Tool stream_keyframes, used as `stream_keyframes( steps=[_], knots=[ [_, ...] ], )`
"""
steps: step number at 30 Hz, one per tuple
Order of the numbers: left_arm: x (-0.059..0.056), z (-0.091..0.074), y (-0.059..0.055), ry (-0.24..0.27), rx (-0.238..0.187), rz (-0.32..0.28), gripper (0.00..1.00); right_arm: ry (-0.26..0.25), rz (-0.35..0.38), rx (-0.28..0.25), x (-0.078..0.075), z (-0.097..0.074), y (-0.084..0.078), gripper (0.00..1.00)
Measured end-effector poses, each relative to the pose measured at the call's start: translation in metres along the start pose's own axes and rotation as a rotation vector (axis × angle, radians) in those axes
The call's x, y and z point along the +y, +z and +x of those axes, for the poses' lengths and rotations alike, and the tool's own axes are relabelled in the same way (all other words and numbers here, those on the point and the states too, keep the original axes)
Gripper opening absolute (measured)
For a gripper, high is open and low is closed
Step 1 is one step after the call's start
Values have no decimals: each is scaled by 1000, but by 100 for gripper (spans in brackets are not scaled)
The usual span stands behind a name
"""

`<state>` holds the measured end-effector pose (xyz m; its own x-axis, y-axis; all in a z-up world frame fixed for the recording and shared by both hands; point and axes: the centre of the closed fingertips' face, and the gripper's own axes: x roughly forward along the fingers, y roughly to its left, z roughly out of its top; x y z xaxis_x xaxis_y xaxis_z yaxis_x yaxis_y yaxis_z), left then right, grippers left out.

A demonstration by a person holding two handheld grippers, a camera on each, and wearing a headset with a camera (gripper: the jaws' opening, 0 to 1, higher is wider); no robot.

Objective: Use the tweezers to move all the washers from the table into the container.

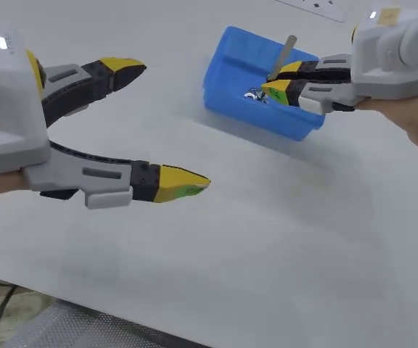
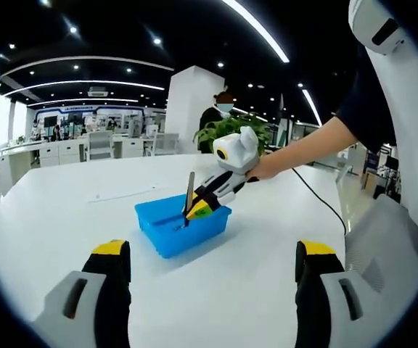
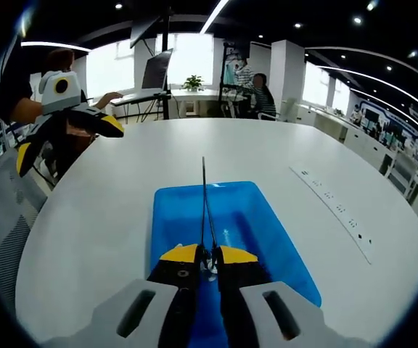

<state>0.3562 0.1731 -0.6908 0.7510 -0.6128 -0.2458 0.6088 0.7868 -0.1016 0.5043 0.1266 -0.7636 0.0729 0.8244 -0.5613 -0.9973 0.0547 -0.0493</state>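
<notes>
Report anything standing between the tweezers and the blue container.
Nothing visible does. The right gripper holds the tweezers directly over the open blue container, with no lid or object between; the left gripper hovers open, off to the side.

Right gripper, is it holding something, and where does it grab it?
Yes: the right gripper is shut on the tweezers, pinching them low down, with the grey end sticking up above the blue container.

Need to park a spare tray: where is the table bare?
The table is bare from the blue container to the near edge, and around the open left claw. It is crowded at the container, where the right claw holds the tweezers.
</notes>
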Motion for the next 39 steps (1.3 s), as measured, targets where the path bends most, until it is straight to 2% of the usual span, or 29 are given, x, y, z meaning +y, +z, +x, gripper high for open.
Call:
stream_keyframes(
  steps=[5,10,14,18,20,22,23,24,27,29,32,34,36,39],
  knots=[
    [-2,-1,-2,-3,9,0,100,1,-8,0,4,-2,2,10],
    [-1,2,-1,-11,7,0,100,-21,-21,-24,3,-10,14,8],
    [10,13,12,-4,-41,-21,100,-27,-21,-39,2,-16,18,8],
    [26,31,26,1,-66,-30,100,-19,-29,-15,5,-19,13,7],
    [30,40,35,-5,-75,-1,99,-13,-43,-5,8,-21,13,7],
    [36,50,36,-12,-40,54,99,-13,-53,0,9,-22,14,7],
    [37,52,36,-16,-32,66,96,-13,-55,1,9,-23,15,7],
    [36,58,38,-43,-27,87,93,-14,-58,0,9,-23,15,7],
    [35,72,43,-83,-19,100,88,-12,-67,-5,11,-24,20,7],
    [34,81,46,-112,-3,144,83,-8,-72,-9,14,-24,23,7],
    [35,94,54,-132,1,170,76,2,-98,-1,19,-25,24,7],
    [32,103,57,-167,23,197,71,8,-110,7,22,-24,24,7],
    [28,111,62,-198,36,234,63,15,-120,15,25,-24,24,7],
    [26,120,74,-217,14,310,42,16,-139,30,26,-23,22,7]
  ],
)
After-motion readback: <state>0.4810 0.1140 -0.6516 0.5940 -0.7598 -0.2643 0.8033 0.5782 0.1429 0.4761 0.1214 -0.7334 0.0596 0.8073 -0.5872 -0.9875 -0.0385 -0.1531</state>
